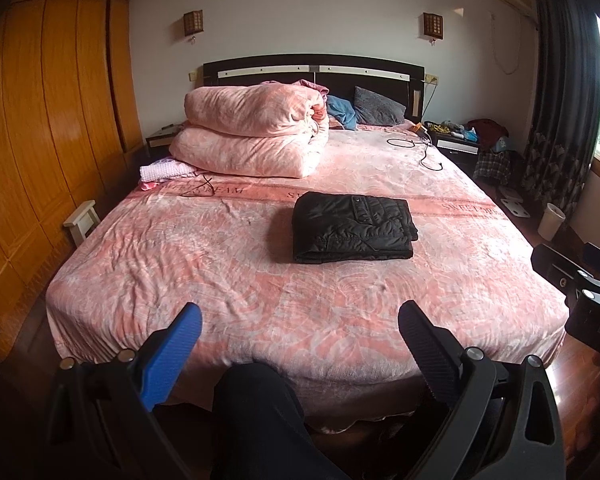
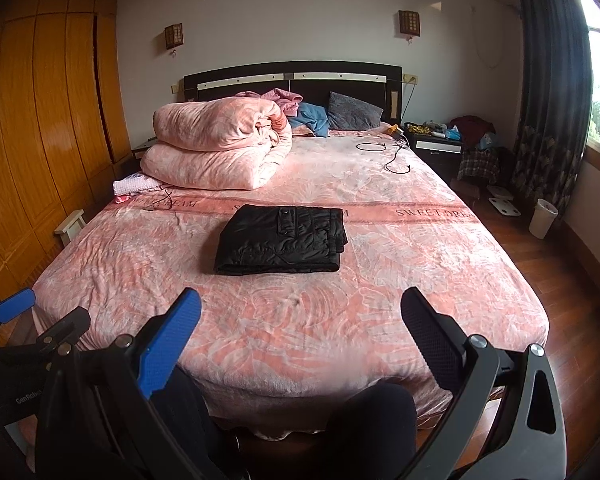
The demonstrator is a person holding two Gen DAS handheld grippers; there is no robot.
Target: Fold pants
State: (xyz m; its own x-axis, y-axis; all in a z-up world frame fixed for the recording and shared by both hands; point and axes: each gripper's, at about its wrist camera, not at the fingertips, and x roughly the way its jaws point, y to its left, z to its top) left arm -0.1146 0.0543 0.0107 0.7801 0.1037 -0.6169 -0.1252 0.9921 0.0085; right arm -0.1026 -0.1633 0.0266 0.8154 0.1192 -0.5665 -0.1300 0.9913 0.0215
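Observation:
Black padded pants point(image 1: 353, 227) lie folded into a neat rectangle on the pink bed point(image 1: 228, 280), near its middle; they also show in the right wrist view point(image 2: 282, 240). My left gripper point(image 1: 300, 332) is open and empty, held back at the foot of the bed, well short of the pants. My right gripper point(image 2: 302, 316) is also open and empty, at the foot of the bed, apart from the pants. The right gripper's body shows at the right edge of the left wrist view point(image 1: 588, 300).
A folded pink quilt point(image 1: 252, 136) sits at the bed's far left, with pillows point(image 1: 378, 108) by the headboard and a black cable point(image 1: 420, 148). A wooden wardrobe point(image 1: 40, 120) stands left. A nightstand point(image 1: 458, 144), clutter and a white bin point(image 1: 551, 222) stand right. The person's dark knees point(image 1: 256, 412) are below.

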